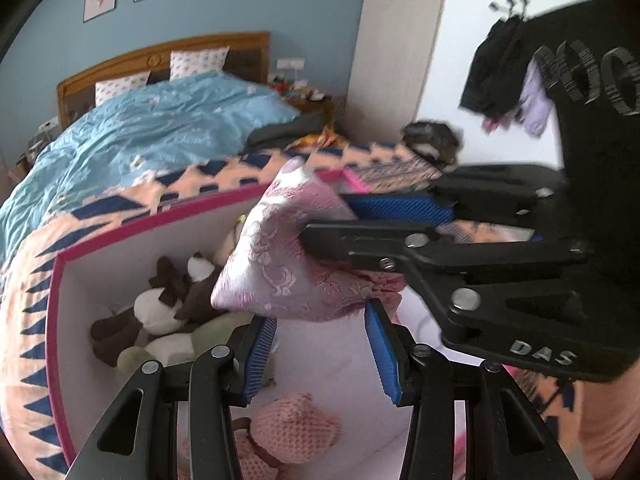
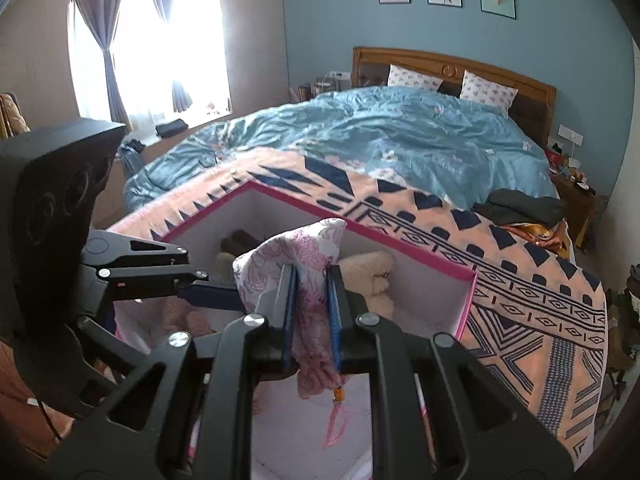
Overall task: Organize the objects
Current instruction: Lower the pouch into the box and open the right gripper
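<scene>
Clearly "DAS"-marked right gripper (image 1: pixel 344 220) clamps the pink pouch (image 1: pixel 288 256) over the box (image 1: pixel 140 232), left gripper (image 1: pixel 320 356) spread open

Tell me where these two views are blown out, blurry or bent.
Right wrist view: the window is blown out to white behind the curtains; the bed bows from fisheye. Left wrist view: the hanging clothes and right gripper look motion-smeared, and the box rim curves.
</scene>
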### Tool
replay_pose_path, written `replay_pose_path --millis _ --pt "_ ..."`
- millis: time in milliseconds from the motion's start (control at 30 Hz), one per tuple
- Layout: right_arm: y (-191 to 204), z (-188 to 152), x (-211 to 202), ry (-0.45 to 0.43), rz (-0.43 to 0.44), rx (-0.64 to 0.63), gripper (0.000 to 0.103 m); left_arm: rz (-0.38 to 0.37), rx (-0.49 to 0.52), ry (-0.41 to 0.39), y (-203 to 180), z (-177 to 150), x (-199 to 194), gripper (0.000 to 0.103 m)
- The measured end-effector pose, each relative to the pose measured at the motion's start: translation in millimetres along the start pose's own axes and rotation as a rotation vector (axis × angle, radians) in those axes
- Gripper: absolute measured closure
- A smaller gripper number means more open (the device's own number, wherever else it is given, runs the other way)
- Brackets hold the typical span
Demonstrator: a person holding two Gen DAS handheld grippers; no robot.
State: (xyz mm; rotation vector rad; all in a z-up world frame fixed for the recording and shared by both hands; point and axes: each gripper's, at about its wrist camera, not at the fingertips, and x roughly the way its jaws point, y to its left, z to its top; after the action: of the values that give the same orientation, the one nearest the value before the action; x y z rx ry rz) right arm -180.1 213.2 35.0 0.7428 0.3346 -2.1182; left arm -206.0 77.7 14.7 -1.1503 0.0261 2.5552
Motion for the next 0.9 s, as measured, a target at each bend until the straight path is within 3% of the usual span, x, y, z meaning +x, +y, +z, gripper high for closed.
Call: replay_pose_path --millis 133,233,333,567,900 --pt "-2.7 -2.7 14.3 0.055 -0.042 -0.012 0.086 0.025 -0.002 0.058 0.4 0.9 12.3 0.057" --pt "-4.3 -4.3 21.2 0.083 -0.132 -0.031 0.085 0.029 -0.015 0.091 1.2 0.2 15.0 0.056" --pt "-9.3 -5.4 21.4 0.093 -0.180 -0.016 0.077 0.029 -0.028 0.100 2.6 -1.3 14.6 0.055" --pt "-10.5 -14.2 1.7 0.066 -0.151 0.034 0.070 0.030 -0.053 0.040 8.0 -11.4 -3.0 0.054" --pt "8.7 -47.5 -69.0 -0.053 0.001 0.109 0.053 -0.070 0.006 -0.176 -6.9 -50.4 -86.7 0.039"
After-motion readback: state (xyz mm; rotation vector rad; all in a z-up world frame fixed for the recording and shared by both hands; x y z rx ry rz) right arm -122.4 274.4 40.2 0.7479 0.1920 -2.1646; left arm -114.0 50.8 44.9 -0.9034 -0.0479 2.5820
